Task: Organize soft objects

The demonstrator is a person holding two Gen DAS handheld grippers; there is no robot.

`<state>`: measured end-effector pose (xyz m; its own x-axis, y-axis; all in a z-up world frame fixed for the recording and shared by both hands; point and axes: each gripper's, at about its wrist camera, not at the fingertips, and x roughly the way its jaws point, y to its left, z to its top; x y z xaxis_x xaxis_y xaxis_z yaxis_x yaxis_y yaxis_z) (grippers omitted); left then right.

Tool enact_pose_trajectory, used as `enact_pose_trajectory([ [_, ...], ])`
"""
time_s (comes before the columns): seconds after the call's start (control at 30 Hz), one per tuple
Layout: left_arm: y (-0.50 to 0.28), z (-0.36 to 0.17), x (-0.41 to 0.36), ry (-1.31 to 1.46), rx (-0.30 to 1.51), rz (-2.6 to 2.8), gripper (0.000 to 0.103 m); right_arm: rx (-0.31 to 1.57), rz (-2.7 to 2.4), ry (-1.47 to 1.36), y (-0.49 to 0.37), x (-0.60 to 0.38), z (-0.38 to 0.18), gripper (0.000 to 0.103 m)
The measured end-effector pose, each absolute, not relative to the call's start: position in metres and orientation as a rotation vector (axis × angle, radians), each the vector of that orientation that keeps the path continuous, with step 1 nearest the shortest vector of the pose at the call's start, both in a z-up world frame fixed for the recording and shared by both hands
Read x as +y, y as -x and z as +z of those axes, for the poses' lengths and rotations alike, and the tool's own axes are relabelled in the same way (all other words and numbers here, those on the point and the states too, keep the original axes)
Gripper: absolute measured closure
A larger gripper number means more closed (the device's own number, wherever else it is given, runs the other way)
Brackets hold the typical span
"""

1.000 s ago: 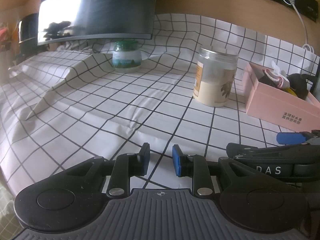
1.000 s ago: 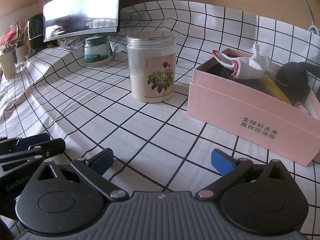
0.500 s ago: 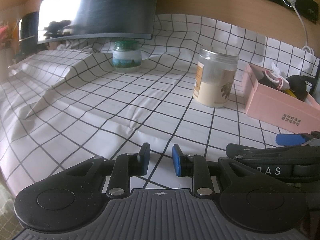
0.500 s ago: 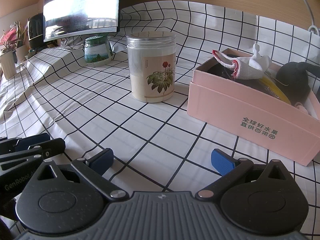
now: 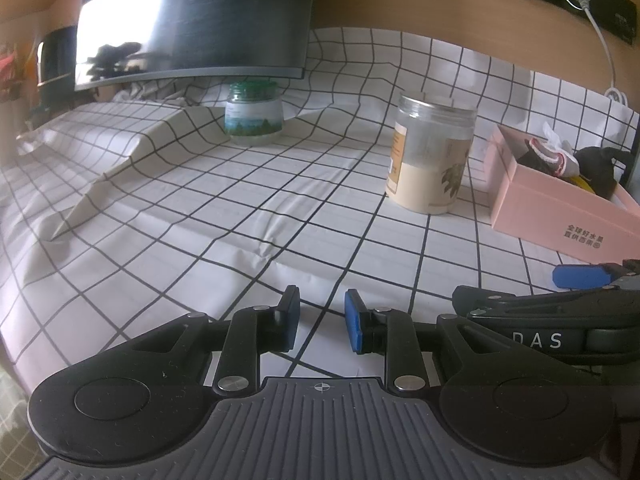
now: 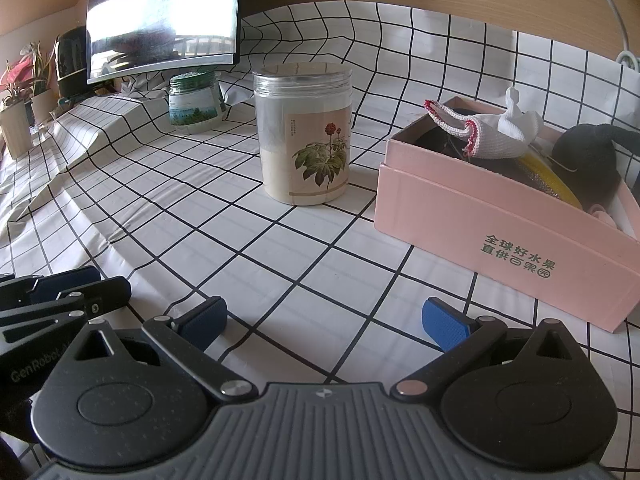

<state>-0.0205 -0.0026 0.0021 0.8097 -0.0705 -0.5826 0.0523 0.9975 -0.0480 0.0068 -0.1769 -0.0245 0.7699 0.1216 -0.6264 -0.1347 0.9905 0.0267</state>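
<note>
At far left a potted plant [image 6: 16, 92] stands beside a monitor [image 6: 160, 20]. Below the monitor sits a green-lidded jar [image 6: 195, 103], contents unclear. The clear floral-label jar [image 6: 306, 136] is about half full of pale powder. The pink box [image 6: 500, 216] on the checked cloth [image 6: 280, 248] holds a white glove [image 6: 492, 134], cuff toward the left and lying lengthwise across the box, plus a black soft item [image 6: 588, 160] and something yellow. The left gripper [image 5: 322, 316] is narrowly parted and empty; the right gripper [image 6: 324, 320] gapes wide, empty.

Bare cloth [image 6: 280, 264] ahead; jar [image 6: 306, 136] and pink box [image 6: 500, 216] block beyond.
</note>
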Motion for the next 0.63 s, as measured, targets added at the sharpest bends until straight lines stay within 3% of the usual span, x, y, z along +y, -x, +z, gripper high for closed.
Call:
enact_pose_trajectory([
  [0.63, 0.0203, 0.0012, -0.0025, 0.020, 0.625, -0.067, 0.076, 0.678, 0.139, 0.020, -0.0065, -0.1768, -0.0245, 0.000],
])
